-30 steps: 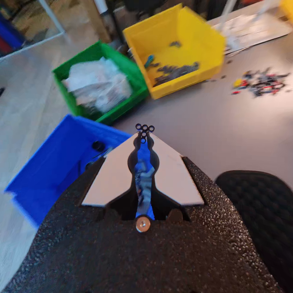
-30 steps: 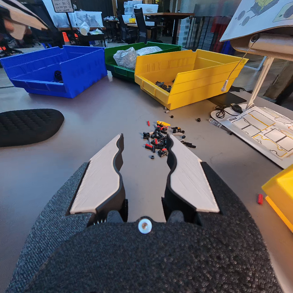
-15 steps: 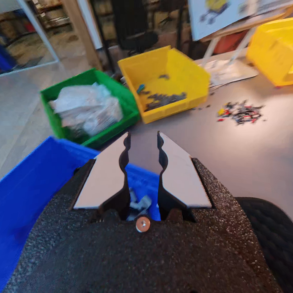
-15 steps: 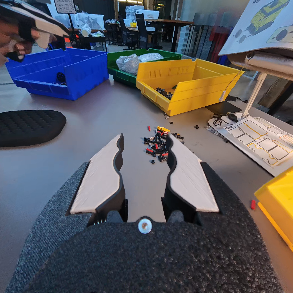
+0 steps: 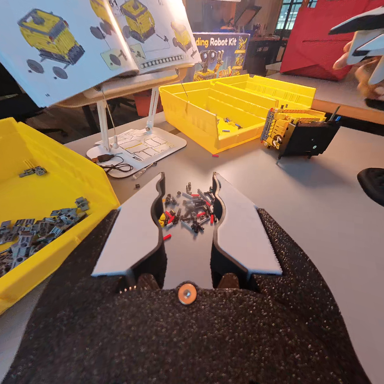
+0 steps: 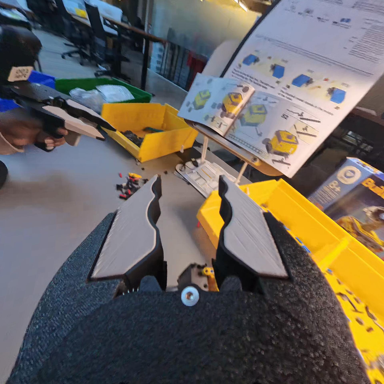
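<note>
Hovering above the grey surface point(image 5: 270, 197), the left gripper point(image 5: 188, 174) has its fingers spread well apart with nothing between them. It points down at a loose heap of small parts point(image 5: 189, 209), black, red, grey and one or two yellow, which lies framed in the gap but not touched. From where I stand the pieces look tiny, light and tangled. A single pin would probably be easier to pinch at the fringe of the heap, like the lone red one point(image 5: 167, 236) lying just apart on the near side.

Just beside the left finger sits a yellow bin point(image 5: 52, 145) holding grey plates point(image 5: 41, 224). Farther back, an open instruction booklet point(image 5: 83, 41) rests on a white stand point(image 5: 141, 145), and a printed box point(image 5: 220, 56) stands behind it.

The right gripper point(image 6: 189, 176) is also spread wide and empty, held in the air. Its right finger is over the near corner of a long yellow bin point(image 6: 311, 228). A partly built yellow and black model point(image 5: 291, 133) stands on the surface beside that bin, and a sliver of it shows low between the right fingers. That view is blurred, so finer detail is lost. It shows a hand point(image 6: 31, 133) gripping the left tool, with a green bin point(image 6: 99, 83) of clear bags behind. A black pad point(image 5: 374, 187) lies at the surface's right edge.
</note>
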`<move>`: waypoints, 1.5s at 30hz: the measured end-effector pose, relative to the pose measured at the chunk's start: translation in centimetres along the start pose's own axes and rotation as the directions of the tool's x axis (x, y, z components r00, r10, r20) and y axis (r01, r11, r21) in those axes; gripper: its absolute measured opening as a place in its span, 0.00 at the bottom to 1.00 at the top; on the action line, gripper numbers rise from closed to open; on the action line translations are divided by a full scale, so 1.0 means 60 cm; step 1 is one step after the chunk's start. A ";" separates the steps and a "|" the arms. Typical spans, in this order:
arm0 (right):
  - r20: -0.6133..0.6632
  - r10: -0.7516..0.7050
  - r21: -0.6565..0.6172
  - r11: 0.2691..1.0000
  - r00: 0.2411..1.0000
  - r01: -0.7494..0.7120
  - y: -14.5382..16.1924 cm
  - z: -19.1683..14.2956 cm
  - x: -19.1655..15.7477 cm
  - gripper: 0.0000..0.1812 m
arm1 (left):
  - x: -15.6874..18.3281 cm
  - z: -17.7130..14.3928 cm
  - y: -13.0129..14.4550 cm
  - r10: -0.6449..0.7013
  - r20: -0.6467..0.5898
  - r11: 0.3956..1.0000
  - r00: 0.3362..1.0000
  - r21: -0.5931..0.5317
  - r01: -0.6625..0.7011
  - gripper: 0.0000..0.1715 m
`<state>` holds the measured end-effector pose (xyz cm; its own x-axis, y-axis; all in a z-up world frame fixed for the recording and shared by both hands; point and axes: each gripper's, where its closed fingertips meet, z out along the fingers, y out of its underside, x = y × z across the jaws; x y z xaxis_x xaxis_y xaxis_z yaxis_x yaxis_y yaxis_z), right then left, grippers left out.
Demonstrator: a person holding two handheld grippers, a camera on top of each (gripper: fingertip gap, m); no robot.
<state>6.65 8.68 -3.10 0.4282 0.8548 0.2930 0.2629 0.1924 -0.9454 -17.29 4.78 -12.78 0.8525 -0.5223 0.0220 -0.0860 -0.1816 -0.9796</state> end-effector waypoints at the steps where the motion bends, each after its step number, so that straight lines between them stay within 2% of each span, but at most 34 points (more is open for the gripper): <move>1: -0.025 -0.013 -0.055 0.998 1.000 0.011 0.016 -0.019 0.014 0.30 | -0.001 0.012 0.014 0.001 -0.001 1.000 1.000 -0.014 -0.001 0.25; 4: -0.080 -0.043 -0.234 0.972 0.996 0.023 0.079 -0.078 0.042 0.31 | 0.015 0.029 0.056 0.000 -0.030 0.999 1.000 -0.048 -0.002 0.25; 7: -0.081 -0.020 -0.395 0.918 0.997 -0.014 0.152 -0.124 0.042 0.35 | 0.036 0.032 0.076 0.057 -0.057 0.995 0.997 -0.084 -0.062 0.25; 10: -0.126 0.010 -0.463 0.884 0.992 -0.068 0.207 -0.140 0.045 0.36 | 0.061 0.036 0.078 0.066 -0.098 0.994 0.993 -0.076 -0.074 0.24; 13: -0.135 0.047 -0.457 0.883 0.990 -0.105 0.230 -0.129 0.029 0.25 | 0.080 0.041 0.092 0.115 -0.122 0.987 0.986 -0.100 -0.127 0.24; 16: -0.159 -0.017 -0.504 0.861 0.987 -0.066 0.256 -0.121 0.027 0.15 | 0.099 0.043 0.096 0.161 -0.146 0.979 0.976 -0.102 -0.177 0.23; 20: -0.121 0.018 -0.474 0.877 0.993 -0.073 0.262 -0.100 0.004 0.14 | 0.122 0.045 0.100 0.197 -0.190 0.970 0.962 -0.104 -0.220 0.23; 23: -0.112 -0.047 -0.474 0.880 0.993 -0.012 0.268 -0.085 -0.002 0.16 | 0.138 0.047 0.104 0.226 -0.220 0.962 0.949 -0.104 -0.253 0.23; 26: -0.062 -0.028 -0.418 0.909 0.998 0.000 0.257 -0.066 -0.021 0.14 | 0.157 0.044 0.107 0.256 -0.263 0.953 0.930 -0.092 -0.289 0.24; 29: 0.076 -0.021 -0.297 0.954 0.997 0.043 0.233 -0.038 -0.076 0.14 | 0.178 0.036 0.103 0.237 -0.321 0.960 0.917 -0.066 -0.271 0.27; 34: 0.316 -0.141 -0.162 0.966 0.938 0.200 0.188 0.016 -0.198 0.14 | 0.220 0.019 0.092 0.167 -0.437 0.980 0.884 -0.025 -0.198 0.33; 39: 0.510 -0.168 -0.020 0.978 0.844 0.207 0.154 0.052 -0.288 0.14 | 0.231 0.024 0.096 0.144 -0.421 0.982 0.896 -0.052 -0.183 0.32; 41: 0.525 -0.171 0.016 0.981 0.834 0.191 0.149 0.063 -0.295 0.15 | 0.225 0.024 0.101 0.177 -0.389 0.974 0.904 -0.060 -0.217 0.34; 45: 0.510 -0.163 0.062 0.986 0.844 0.153 0.147 0.066 -0.295 0.14 | 0.218 0.022 0.103 0.194 -0.364 0.969 0.911 -0.077 -0.237 0.30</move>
<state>-2.03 -2.83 -17.18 -0.1227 0.9363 0.3289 0.2714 0.3505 -0.8964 -5.98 -2.08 -18.79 0.5723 -0.8143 -0.0969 -0.3248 -0.1166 -0.9386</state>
